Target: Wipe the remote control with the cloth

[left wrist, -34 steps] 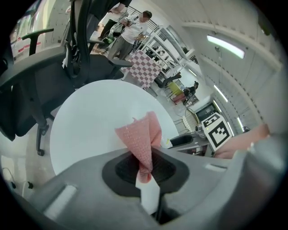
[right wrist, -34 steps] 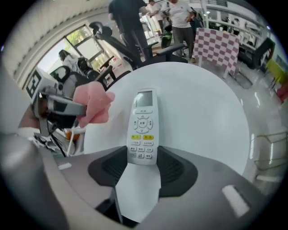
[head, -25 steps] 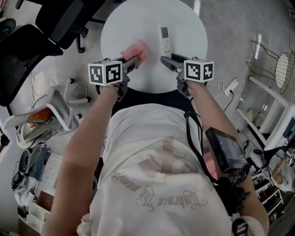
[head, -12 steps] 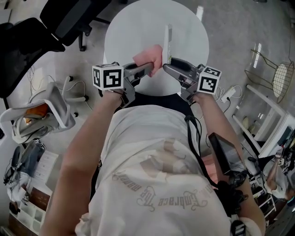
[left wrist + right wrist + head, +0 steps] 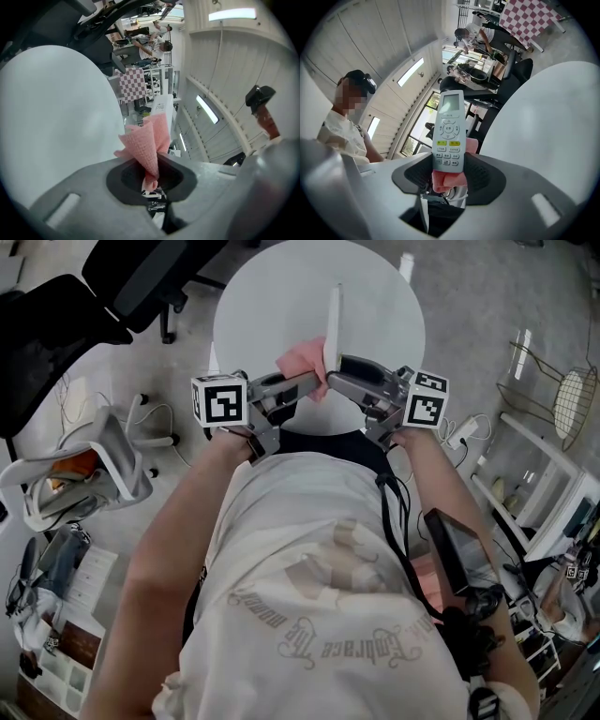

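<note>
The slim white plastic remote control (image 5: pixel 449 136) is clamped at its lower end by the right gripper (image 5: pixel 449 176) and held over the round white table (image 5: pixel 272 296), long axis running straight out from the jaws. The pink waffle-weave cloth (image 5: pixel 145 145), pinched in the left gripper (image 5: pixel 150 176), is met at the remote's back face, so a stroke along that axis is judged likely

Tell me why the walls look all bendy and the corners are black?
Left gripper view: a wide-angle lens curves the wall and darkens the corners; the cloth looks sharp. Right gripper view: same bending, with the remote crisp. Head view: hardly any bending, and the table looks bright white.
</note>
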